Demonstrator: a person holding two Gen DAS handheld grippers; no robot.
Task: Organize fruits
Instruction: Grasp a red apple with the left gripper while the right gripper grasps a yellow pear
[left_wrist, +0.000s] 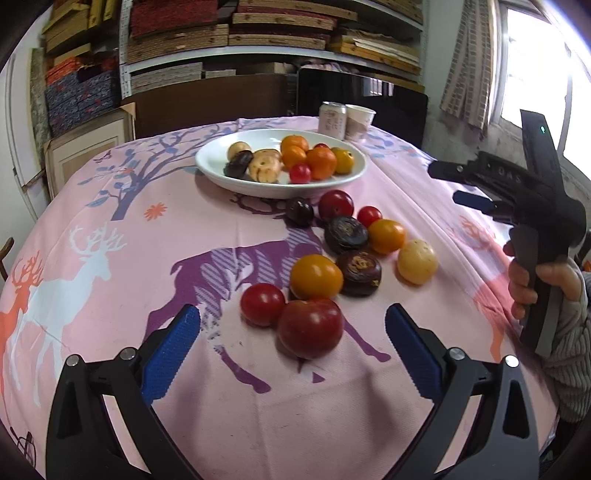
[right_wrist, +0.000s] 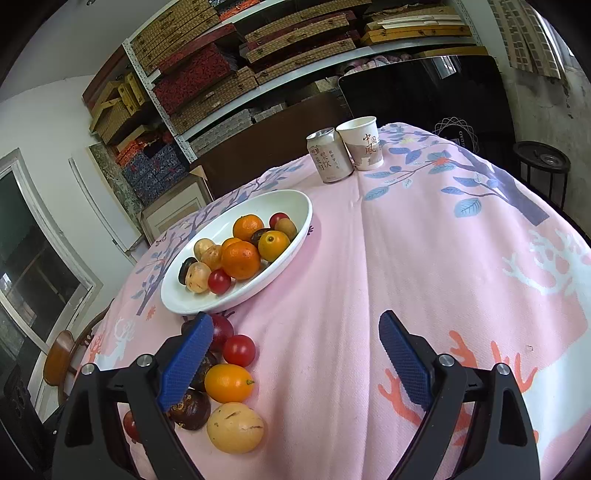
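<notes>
A white oval plate (left_wrist: 347, 175) (right_wrist: 177, 295) holds several small fruits: oranges, red tomatoes, tan and dark ones. Several more fruits lie loose on the pink tablecloth in front of it. My left gripper (left_wrist: 291, 332) is open and empty, with a large red tomato (left_wrist: 310, 326) between its blue fingers and a smaller red one (left_wrist: 262, 303) and an orange one (left_wrist: 316, 277) just beyond. My right gripper (right_wrist: 295, 354) is open and empty, held above the cloth right of the loose fruits; a pale yellow fruit (right_wrist: 235, 427) and an orange one (right_wrist: 228, 383) lie by its left finger (right_wrist: 186, 363). It also shows in the left wrist view (left_wrist: 465, 184).
A drink can (right_wrist: 330, 155) and a paper cup (right_wrist: 364, 142) stand at the table's far edge (left_wrist: 332, 120). Shelves stacked with boxes (left_wrist: 258, 33) rise behind the table. A dark chair back (left_wrist: 369, 99) stands beyond the cup. A window (left_wrist: 535, 74) is at right.
</notes>
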